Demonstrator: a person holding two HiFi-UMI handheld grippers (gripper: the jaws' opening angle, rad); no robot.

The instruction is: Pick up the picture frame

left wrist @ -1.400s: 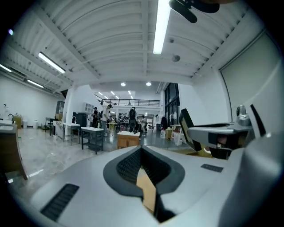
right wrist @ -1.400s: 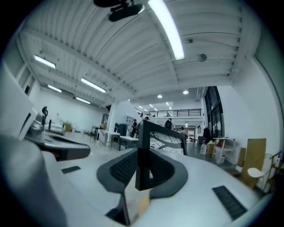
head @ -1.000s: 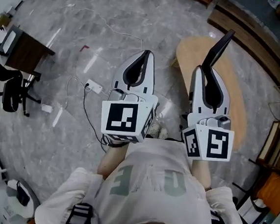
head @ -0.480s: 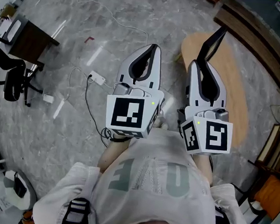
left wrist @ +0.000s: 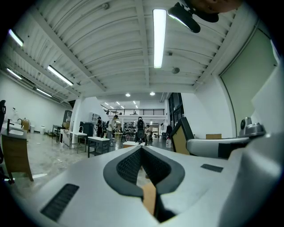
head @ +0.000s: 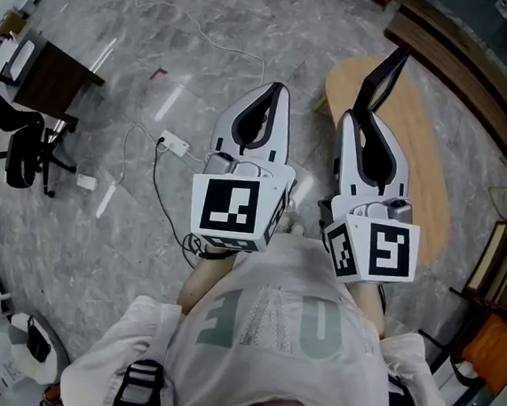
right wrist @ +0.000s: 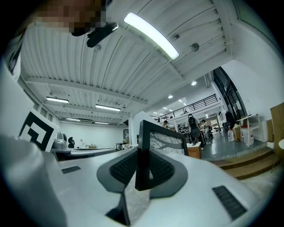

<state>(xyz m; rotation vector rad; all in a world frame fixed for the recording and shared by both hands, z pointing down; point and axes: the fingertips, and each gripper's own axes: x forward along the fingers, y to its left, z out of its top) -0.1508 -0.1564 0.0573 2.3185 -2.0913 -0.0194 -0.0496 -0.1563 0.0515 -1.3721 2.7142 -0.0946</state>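
Fingers (right wrist: 116, 172) of the right gripper (head: 361, 121) are clamped on the black picture frame's (head: 383, 76) edge, the frame jutting past their tips above the wooden bench's (head: 426, 192) end, while the left gripper (head: 271, 90), off the bench's left side, is closed and empty.

The head view looks steeply down from beside the table (head: 422, 169) onto the left gripper (head: 278, 91) and right gripper (head: 358, 118), each gripper view rides close behind its own fingers (left wrist: 128, 166), facing level past the table, and all three share the frame (head: 382, 76).
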